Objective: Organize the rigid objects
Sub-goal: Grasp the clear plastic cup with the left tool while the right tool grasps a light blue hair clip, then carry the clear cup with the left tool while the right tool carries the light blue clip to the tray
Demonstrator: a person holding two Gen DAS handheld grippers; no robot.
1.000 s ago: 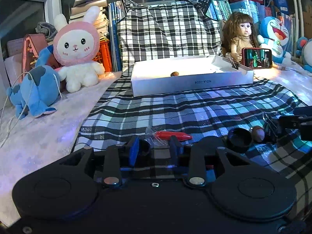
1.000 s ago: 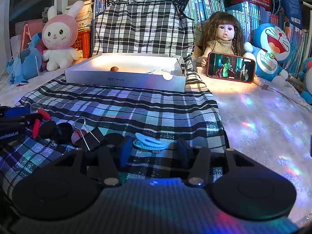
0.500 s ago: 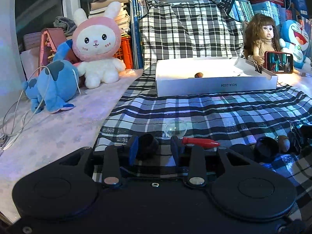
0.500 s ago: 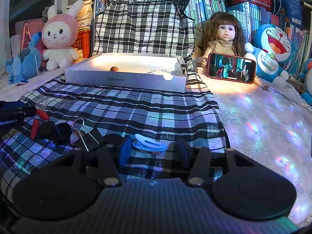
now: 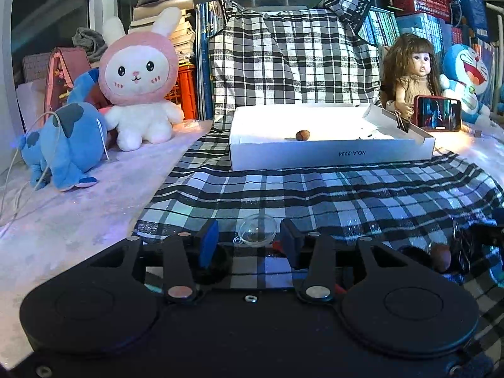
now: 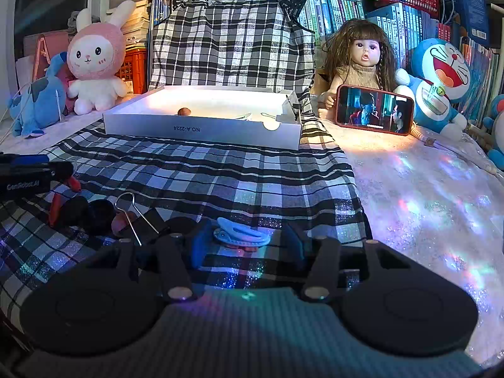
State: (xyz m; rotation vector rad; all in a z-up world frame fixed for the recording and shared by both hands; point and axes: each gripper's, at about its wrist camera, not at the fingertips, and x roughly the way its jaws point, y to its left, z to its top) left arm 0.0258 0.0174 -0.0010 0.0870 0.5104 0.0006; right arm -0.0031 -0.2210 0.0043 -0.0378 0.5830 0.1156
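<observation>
In the left wrist view my left gripper (image 5: 249, 242) is open, with a clear plastic ball (image 5: 256, 234) on the plaid cloth between its fingertips. In the right wrist view my right gripper (image 6: 247, 242) is open around a light blue hair clip (image 6: 241, 235) lying on the cloth. A black binder clip (image 6: 143, 220), black round caps (image 6: 88, 209), a brown nut (image 5: 440, 256) and a red piece (image 6: 74, 184) lie between the two grippers. A white box (image 5: 330, 154) stands farther back and holds one brown nut (image 5: 303, 134).
A pink bunny plush (image 5: 140, 78) and a blue plush (image 5: 63, 145) sit at the back left. A doll (image 6: 359, 63), a phone (image 6: 375, 113) and a Doraemon plush (image 6: 441, 85) are at the back right. Books line the back wall.
My left gripper has swung left, from the red piece to the clear ball, which now lies between its fingertips. The right gripper has stayed around the blue hair clip.
</observation>
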